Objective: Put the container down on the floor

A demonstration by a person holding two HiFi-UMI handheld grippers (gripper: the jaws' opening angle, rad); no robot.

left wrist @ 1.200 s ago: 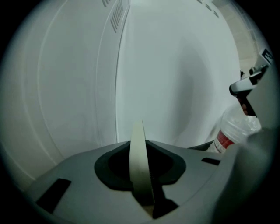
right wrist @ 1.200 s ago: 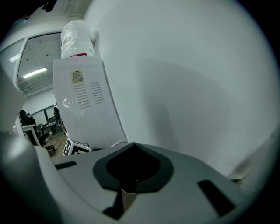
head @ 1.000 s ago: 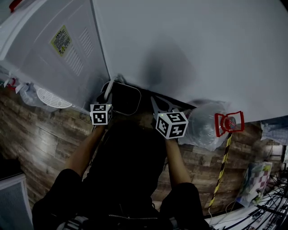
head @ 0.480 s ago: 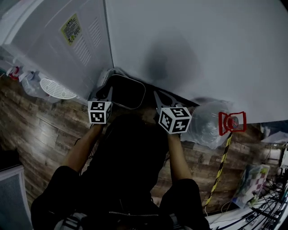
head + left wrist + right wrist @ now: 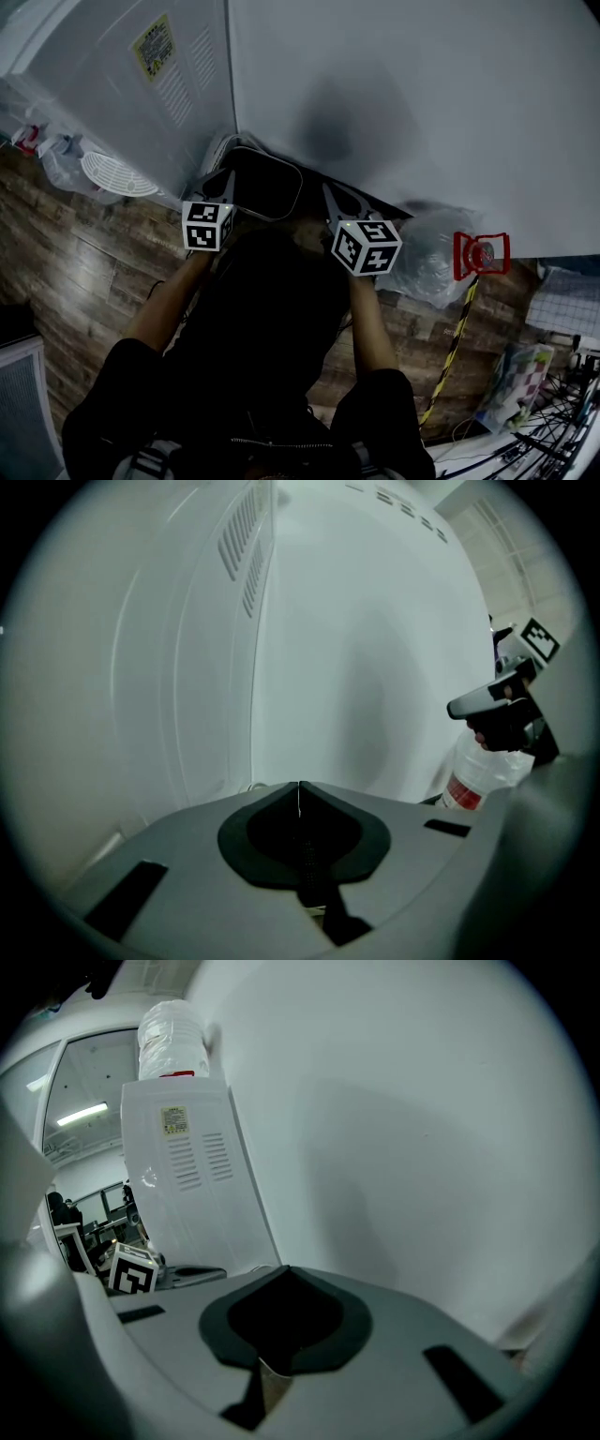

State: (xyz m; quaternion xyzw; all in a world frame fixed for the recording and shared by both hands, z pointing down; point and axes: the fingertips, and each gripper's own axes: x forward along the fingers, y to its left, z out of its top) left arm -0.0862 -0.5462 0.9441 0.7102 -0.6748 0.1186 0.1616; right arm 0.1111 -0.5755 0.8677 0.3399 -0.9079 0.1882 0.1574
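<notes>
since a second ago both tongs have edged up toward the white wall (image 5: pixel 422 103). left tongs (image 5: pixel 223 186) and right tongs (image 5: pixel 334 199) are pinched closed, nothing seen between them. the dark container (image 5: pixel 265 183) sits on the wood-plank floor (image 5: pixel 84 272) at the wall's foot, beside a white appliance (image 5: pixel 122 122) whose yellow label (image 5: pixel 155 45) is too small to read.

Two grippers are in the head view: the left gripper (image 5: pixel 223 178) and the right gripper (image 5: pixel 331 194). Each carries one marker cube (image 5: pixel 207 226), making two cubes. There is one dark container (image 5: pixel 267 186), one white appliance (image 5: pixel 122 103), one white round grille (image 5: pixel 117 175), one red frame (image 5: pixel 481 254) and one yellow-and-black striped pole (image 5: pixel 453 342). Two clear plastic bottles with red labels appear, one in the left gripper view (image 5: pixel 473 771) and one in the right gripper view (image 5: pixel 173 1040).
</notes>
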